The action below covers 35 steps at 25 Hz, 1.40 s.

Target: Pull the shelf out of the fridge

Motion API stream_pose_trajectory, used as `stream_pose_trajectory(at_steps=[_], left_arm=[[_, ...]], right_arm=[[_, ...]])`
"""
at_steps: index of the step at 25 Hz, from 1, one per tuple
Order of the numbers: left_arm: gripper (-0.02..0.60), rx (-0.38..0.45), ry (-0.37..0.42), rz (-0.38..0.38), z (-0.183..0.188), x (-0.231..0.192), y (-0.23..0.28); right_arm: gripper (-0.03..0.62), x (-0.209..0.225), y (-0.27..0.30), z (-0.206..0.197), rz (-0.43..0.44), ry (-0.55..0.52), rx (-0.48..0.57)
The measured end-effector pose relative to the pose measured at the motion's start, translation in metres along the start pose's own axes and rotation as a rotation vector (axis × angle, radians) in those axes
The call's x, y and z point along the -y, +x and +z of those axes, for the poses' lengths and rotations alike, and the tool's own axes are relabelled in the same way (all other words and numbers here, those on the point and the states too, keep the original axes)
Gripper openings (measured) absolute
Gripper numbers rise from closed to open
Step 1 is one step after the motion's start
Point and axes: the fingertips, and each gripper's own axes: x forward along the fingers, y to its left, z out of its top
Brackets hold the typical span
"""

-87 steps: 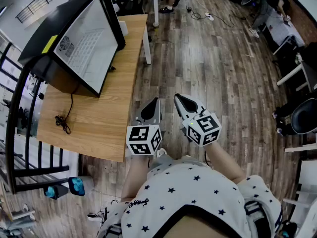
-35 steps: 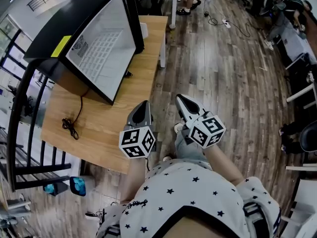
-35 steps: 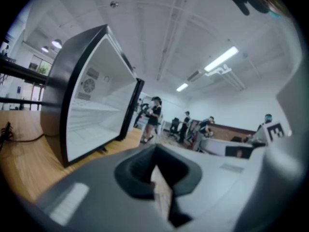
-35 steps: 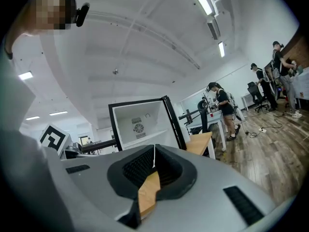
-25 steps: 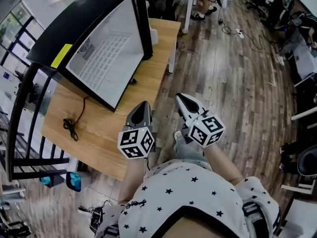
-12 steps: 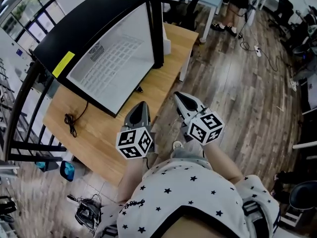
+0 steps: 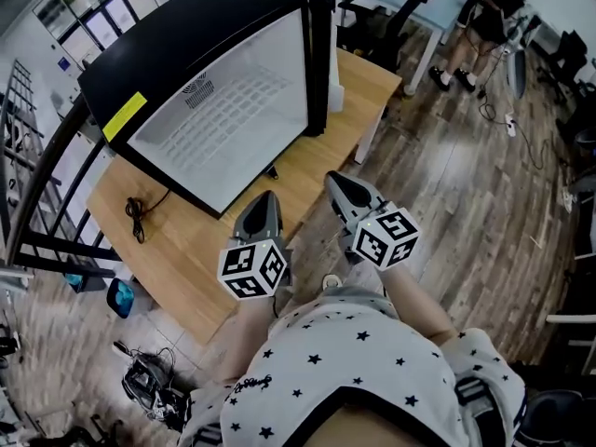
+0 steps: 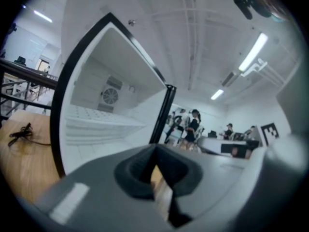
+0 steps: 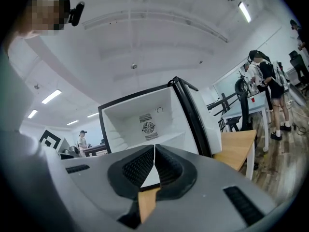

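Grippers are held short of the black mini fridge point(image 7: 186, 54) point(image 8: 91, 88) point(image 9: 145, 112), which stands on a light wooden table point(image 7: 186, 250) point(image 8: 24, 163) point(image 9: 236, 151) with its door point(image 7: 318, 54) swung open. The left gripper point(image 7: 267, 197) point(image 8: 154, 147) is in front of the fridge's open white cavity, jaws together with nothing between them. The right gripper point(image 7: 334, 181) point(image 9: 154, 146), just beside it and nearer the fridge's door side, is likewise closed and empty. The white wire shelf point(image 7: 237, 110) point(image 8: 101, 122) lies level inside the fridge, well apart from both grippers. A black coiled cable point(image 7: 138, 220) point(image 8: 21, 132) lies on the table beside the fridge.
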Motion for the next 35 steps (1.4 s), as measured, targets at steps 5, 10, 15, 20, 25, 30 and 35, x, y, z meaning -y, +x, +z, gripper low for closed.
stream_pose_trajectory(at_steps=[5,10,15,20,25,30,35], left_arm=[[0.006,0.032,-0.019,0.078,0.001,-0.008,0.0],[0.006,0.061,-0.037,0.154,-0.001,-0.014,0.0],[0.006,0.083,-0.059,0.235,-0.005,-0.022,-0.005],[0.006,0.098,-0.085,0.311,-0.009,-0.031,-0.018],[0.006,0.113,-0.103,0.366,-0.01,-0.04,-0.031],[0.006,0.117,-0.115,0.402,-0.011,-0.049,-0.043],[0.006,0.124,-0.114,0.406,-0.008,-0.055,-0.045]], right_arm=[[0.021,0.005,0.015,0.0,0.071,0.012,-0.017],[0.021,0.007,0.033,0.0,0.148,0.02,-0.041],[0.021,0.006,0.051,-0.003,0.223,0.05,-0.072],[0.021,-0.001,0.068,-0.01,0.295,0.107,-0.102],[0.021,-0.007,0.088,-0.013,0.346,0.243,-0.121],[0.021,-0.011,0.109,-0.018,0.378,0.465,-0.148],[0.022,-0.012,0.129,-0.019,0.417,0.76,-0.149]])
